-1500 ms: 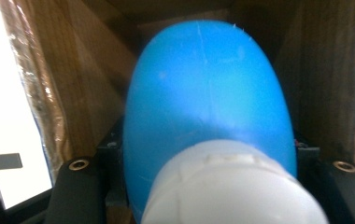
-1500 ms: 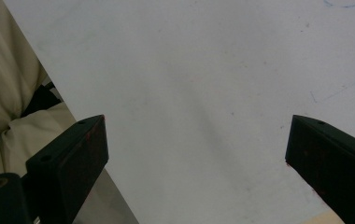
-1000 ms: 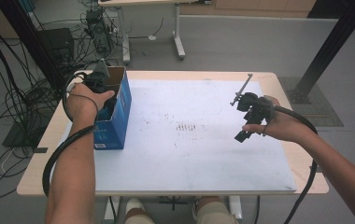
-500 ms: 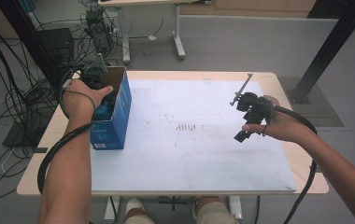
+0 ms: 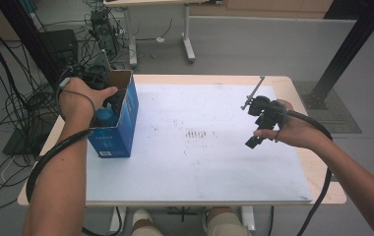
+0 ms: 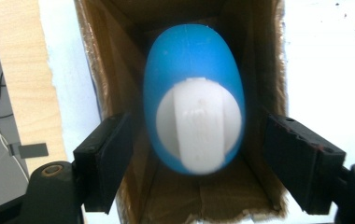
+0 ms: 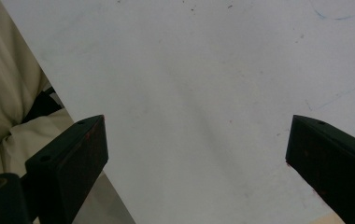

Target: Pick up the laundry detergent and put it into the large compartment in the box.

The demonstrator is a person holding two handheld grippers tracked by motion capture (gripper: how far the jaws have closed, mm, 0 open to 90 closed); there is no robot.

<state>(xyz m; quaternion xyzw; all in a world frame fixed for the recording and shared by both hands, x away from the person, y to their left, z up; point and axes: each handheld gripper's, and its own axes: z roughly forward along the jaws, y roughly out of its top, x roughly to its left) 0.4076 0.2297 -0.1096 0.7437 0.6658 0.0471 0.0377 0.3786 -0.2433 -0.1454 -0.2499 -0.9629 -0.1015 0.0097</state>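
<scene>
the blue bottle (image 6: 192, 84) with its white cap (image 6: 199, 123) stands in the open blue carton (image 5: 122, 123) at the table's left edge. the left gripper (image 6: 194, 163) has just been opening; its jaws flank the bottle, clear of it. smooth, rounded plastic, probably light and slippery, so the ridged cap is likely the best hold.

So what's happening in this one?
A person at a table works a gripper in each hand. The left gripper hangs over an open blue cardboard box at the table's left edge; its jaws have just been opening and now stand apart on either side of a blue bottle with a white cap standing in the box, the pads off it. It looks like a bottle just let go into the box. The right gripper hovers open over the bare white tabletop, holding nothing.
</scene>
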